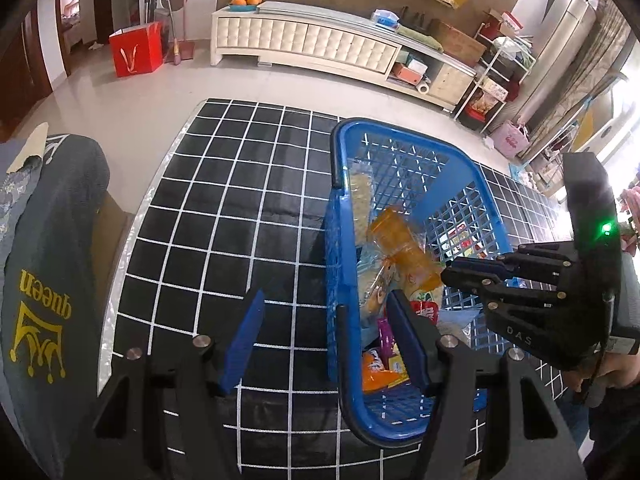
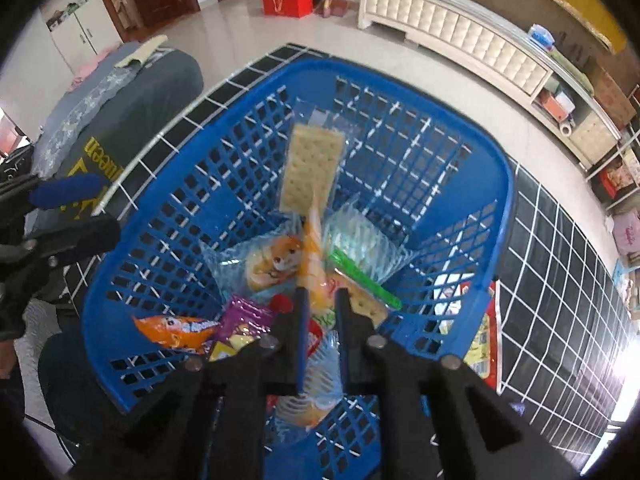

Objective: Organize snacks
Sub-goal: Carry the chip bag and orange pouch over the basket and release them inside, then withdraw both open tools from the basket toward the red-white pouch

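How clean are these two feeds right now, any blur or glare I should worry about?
Left wrist view: sharp, with strong fisheye bending of the grid mat and window glare at the right edge. Right wrist view: the orange packet ahead of the right tongs is smeared by motion blur, and glare whitens the lower right.

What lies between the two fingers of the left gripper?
In the left wrist view, the near left wall of the blue basket stands between the fingers of the open left gripper, over the black grid mat.

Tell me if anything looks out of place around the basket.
One red-and-yellow snack packet lies outside the blue basket, against its wall on the grid mat, while the other snacks are piled inside.
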A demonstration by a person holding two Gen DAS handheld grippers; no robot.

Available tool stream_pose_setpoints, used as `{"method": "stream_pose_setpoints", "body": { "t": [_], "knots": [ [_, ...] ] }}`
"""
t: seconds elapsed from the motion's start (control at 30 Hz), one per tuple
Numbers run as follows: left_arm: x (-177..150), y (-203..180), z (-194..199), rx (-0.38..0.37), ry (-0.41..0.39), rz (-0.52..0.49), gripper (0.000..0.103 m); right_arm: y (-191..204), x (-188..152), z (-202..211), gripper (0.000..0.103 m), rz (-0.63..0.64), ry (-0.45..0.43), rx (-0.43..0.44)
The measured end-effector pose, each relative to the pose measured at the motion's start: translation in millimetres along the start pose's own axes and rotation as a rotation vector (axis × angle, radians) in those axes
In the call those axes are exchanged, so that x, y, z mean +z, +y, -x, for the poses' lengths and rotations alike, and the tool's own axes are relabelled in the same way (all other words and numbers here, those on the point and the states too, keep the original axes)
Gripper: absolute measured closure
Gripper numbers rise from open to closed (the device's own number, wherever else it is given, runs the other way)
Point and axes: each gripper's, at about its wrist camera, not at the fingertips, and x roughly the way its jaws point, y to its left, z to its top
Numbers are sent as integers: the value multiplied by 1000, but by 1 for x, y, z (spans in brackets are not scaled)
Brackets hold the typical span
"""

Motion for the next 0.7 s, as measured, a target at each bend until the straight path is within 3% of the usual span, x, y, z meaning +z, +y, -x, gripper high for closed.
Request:
{"method": "stream_pose_setpoints", "body": {
  "t": [0.03, 0.1, 0.13, 0.37, 0.7],
  "knots": [
    [-1, -2, 1, -2, -1, -3, 42, -1, -1, 0, 69, -5, 2, 0],
    [-2, -5, 5, -1, -6, -9, 42, -2, -3, 3, 42, -17, -6, 1],
    [-3, -7, 6, 1, -7, -12, 42, -3, -4, 7, 40, -23, -20, 0],
    [-3, -24, 19, 5, -18, -39, 42, -12, -15, 37, 39, -42, -68, 2],
    [-5, -88, 47, 16, -63, -123, 42, -55, -57, 94, 34, -125, -158, -15]
  ]
}}
